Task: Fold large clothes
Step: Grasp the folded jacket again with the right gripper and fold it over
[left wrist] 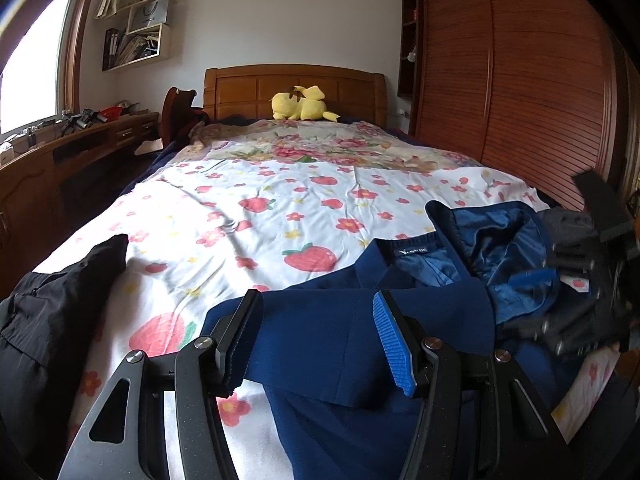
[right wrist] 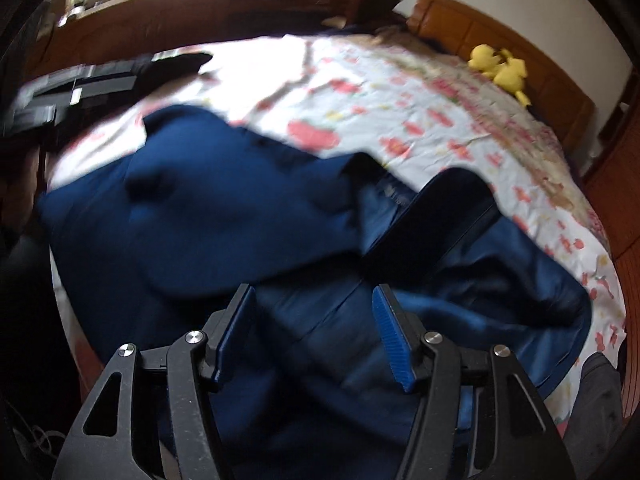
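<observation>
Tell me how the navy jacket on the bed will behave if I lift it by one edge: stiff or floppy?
Probably floppy: the navy jacket lies in soft folds on the floral sheet, so it should sag and trail. Its shiny lining looks slick and may slip between the pads. It is bulky, so likely rather heavy from one corner.

Daylight pours through a window [left wrist: 28, 68] into a bedroom where a wooden headboard [left wrist: 296, 88] meets a white wall [left wrist: 288, 12]. A slatted wooden wardrobe [left wrist: 520, 80] flanks the bed, opposite a long desk [left wrist: 80, 140] beneath wall shelves [left wrist: 138, 24].
</observation>
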{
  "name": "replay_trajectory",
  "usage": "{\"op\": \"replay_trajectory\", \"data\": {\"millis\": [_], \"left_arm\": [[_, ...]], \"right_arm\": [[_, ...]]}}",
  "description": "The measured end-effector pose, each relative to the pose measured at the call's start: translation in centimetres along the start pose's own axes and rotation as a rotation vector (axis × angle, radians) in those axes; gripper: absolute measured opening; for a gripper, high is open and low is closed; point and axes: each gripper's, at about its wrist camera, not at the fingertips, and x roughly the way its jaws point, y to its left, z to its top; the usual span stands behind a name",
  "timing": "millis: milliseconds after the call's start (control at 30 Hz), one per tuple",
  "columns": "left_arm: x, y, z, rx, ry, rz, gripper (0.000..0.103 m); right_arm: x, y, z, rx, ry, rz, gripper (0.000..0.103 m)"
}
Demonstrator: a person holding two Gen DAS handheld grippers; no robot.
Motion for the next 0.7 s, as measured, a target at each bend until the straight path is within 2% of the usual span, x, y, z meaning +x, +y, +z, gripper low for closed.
{"op": "replay_trajectory", "data": {"millis": [100, 200, 267, 300, 333, 367, 467, 533, 600, 700], "left_arm": [[0.1, 0.0, 0.0, 0.004, 0.0, -0.003, 0.059], [0.1, 0.1, 0.0, 0.007, 0.0, -0.005, 0.059], [0.0, 0.1, 0.0, 0.007, 0.0, -0.006, 0.059], [0.0, 0.1, 0.0, 0.007, 0.0, -0.007, 0.059], [0.0, 0.1, 0.0, 0.008, 0.0, -0.007, 0.059], [0.0, 0.1, 0.0, 0.009, -0.001, -0.007, 0.059], [0.0, 0.1, -0.1, 0.012, -0.001, -0.007, 0.059], [0.1, 0.1, -0.1, 0.012, -0.001, -0.008, 0.059], [0.1, 0.1, 0.0, 0.012, 0.0, -0.009, 0.059], [0.1, -0.1, -0.1, 0.016, 0.0, -0.011, 0.059]], "right_arm": [[1.1, 0.4, -0.9, -0.021, 0.048, 0.007, 0.061], [1.7, 0.2, -1.0, -0.028, 0.067, -0.029, 0.061], [2.0, -0.2, -0.8, -0.026, 0.065, -0.02, 0.039], [2.0, -0.5, -0.4, -0.026, 0.059, -0.007, 0.033], [2.0, -0.6, 0.1, -0.028, 0.04, -0.007, 0.02], [1.9, -0.9, 0.6, -0.024, 0.023, -0.018, 0.015], [1.9, -2.3, 2.8, 0.023, -0.022, -0.021, 0.01], [2.6, -2.9, 4.3, 0.009, -0.032, -0.041, 0.007], [3.2, -3.4, 5.5, 0.0, -0.053, -0.087, 0.007], [4.4, -5.6, 7.5, 0.044, -0.08, -0.104, 0.007]]}}
